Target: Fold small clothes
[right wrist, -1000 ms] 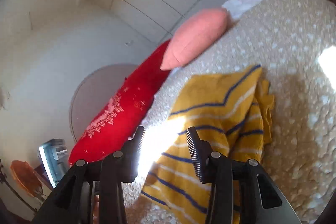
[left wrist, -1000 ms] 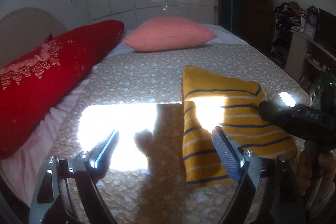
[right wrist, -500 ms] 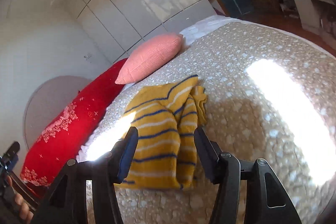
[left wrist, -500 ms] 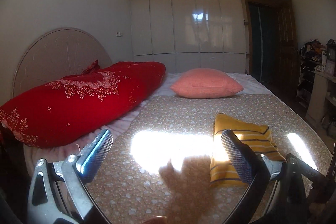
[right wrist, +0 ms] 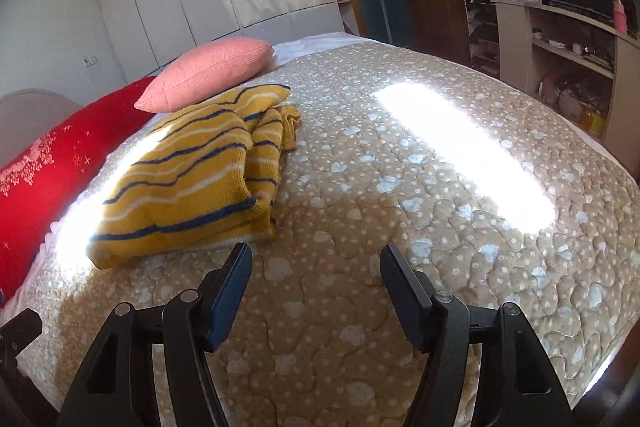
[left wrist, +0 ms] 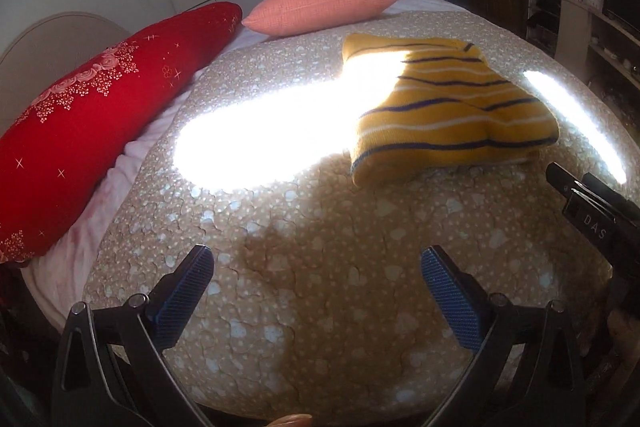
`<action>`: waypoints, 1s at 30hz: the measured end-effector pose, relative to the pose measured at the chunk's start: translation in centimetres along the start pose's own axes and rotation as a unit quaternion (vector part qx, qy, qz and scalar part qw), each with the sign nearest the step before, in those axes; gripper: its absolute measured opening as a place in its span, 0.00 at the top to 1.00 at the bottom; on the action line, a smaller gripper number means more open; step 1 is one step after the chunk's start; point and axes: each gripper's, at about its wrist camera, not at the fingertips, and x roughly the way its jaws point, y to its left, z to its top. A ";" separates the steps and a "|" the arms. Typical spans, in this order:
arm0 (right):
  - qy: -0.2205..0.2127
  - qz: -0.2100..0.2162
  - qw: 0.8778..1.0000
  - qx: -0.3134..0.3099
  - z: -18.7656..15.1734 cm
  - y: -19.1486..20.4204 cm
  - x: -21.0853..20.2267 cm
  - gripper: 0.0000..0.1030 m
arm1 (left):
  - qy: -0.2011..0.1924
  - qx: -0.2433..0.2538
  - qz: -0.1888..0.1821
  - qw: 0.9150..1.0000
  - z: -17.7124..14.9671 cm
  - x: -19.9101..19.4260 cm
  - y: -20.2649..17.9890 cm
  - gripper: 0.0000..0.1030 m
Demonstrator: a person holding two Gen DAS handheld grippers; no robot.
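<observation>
Sweater [right wrist: 192, 179]: folded, lying on bed quilt [right wrist: 400, 187] beyond both grippers. Left gripper [left wrist: 316, 279] spread wide, holding nothing. Right gripper [right wrist: 316, 267] opening, nothing between. Likely fold finished, hands clear; next perhaps tidying loose sleeve edge. Sun glare washes out sweater's left part; pillow [right wrist: 208, 75] behind.

Both grippers' fingers [right wrist: 236, 269] now off the sweater [right wrist: 188, 171].

Bare quilt [right wrist: 400, 163] beside sweater [right wrist: 192, 179]
</observation>
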 end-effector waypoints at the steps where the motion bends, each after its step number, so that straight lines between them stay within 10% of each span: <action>1: 0.002 -0.003 1.000 -0.007 -0.1 0.2 0.1 0.30 | 0.007 0.000 -0.001 1.000 0.0 0.4 -0.2 0.00; 30: 0.003 -0.023 0.996 -0.092 -1.0 3.3 0.5 0.22 | 0.091 -0.014 -0.039 0.995 -1.7 3.8 -0.8 0.00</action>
